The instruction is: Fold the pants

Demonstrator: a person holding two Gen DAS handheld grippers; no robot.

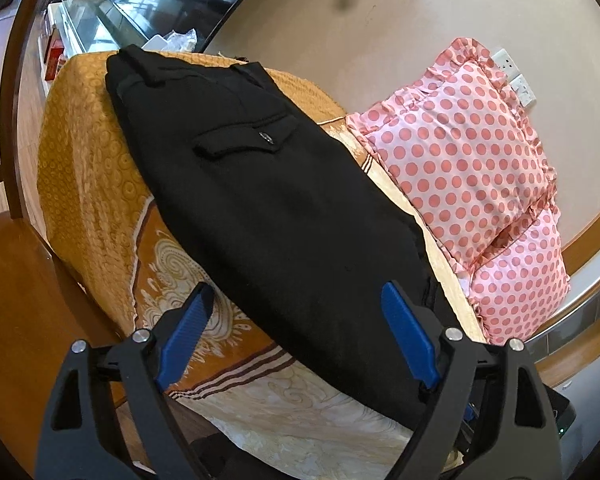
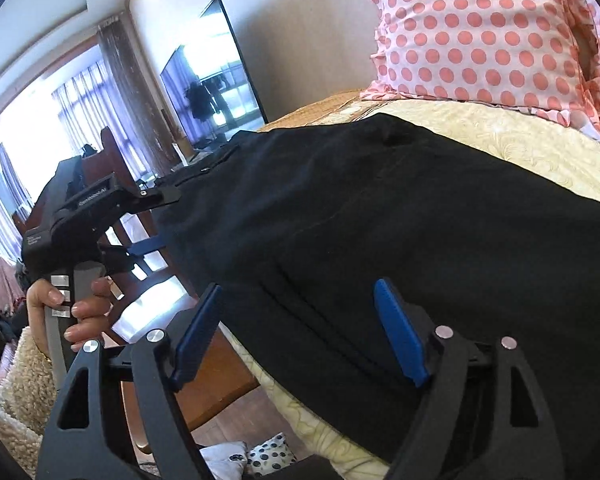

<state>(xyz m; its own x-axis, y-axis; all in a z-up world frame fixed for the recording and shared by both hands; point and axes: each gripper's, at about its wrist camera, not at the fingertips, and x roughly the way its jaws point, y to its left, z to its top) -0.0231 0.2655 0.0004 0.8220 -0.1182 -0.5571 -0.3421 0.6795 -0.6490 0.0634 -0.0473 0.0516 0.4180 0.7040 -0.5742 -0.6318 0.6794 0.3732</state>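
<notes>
The black pants [image 1: 268,184] lie stretched out on a bed covered by a golden patterned bedspread [image 1: 84,168], running from the far edge of the bed toward the camera. In the left wrist view the waistband end is farthest away, a back pocket flap with a small button [image 1: 265,135] faces up, and the fabric looks flat and smooth along its length. The near end of the garment passes between the fingers of the left tongs [image 1: 298,334], whose blue pads stand wide apart, one over the bedspread and the other at the right edge of the dark cloth; they grip nothing.

A pink pillow with salmon polka dots [image 1: 464,160] sits on the bed just beside the pants, on their right, with a second one of the same pattern [image 1: 520,280] next to it, nearer the camera. Behind the pillows a cream wall carries a white wall socket [image 1: 518,76].

In the right wrist view the pants [image 2: 400,232] fill the middle of the frame, and the right tongs [image 2: 300,330] hover over the near part of the cloth with the pads spread wide, also empty. To the left of that view the person's left hand [image 2: 74,308] wraps around the grey handle of the other tool, whose black body points at the side of the garment. A dark television screen [image 2: 216,80] stands against the wall beyond, and bright curtained windows [image 2: 40,128] show farther left
</notes>
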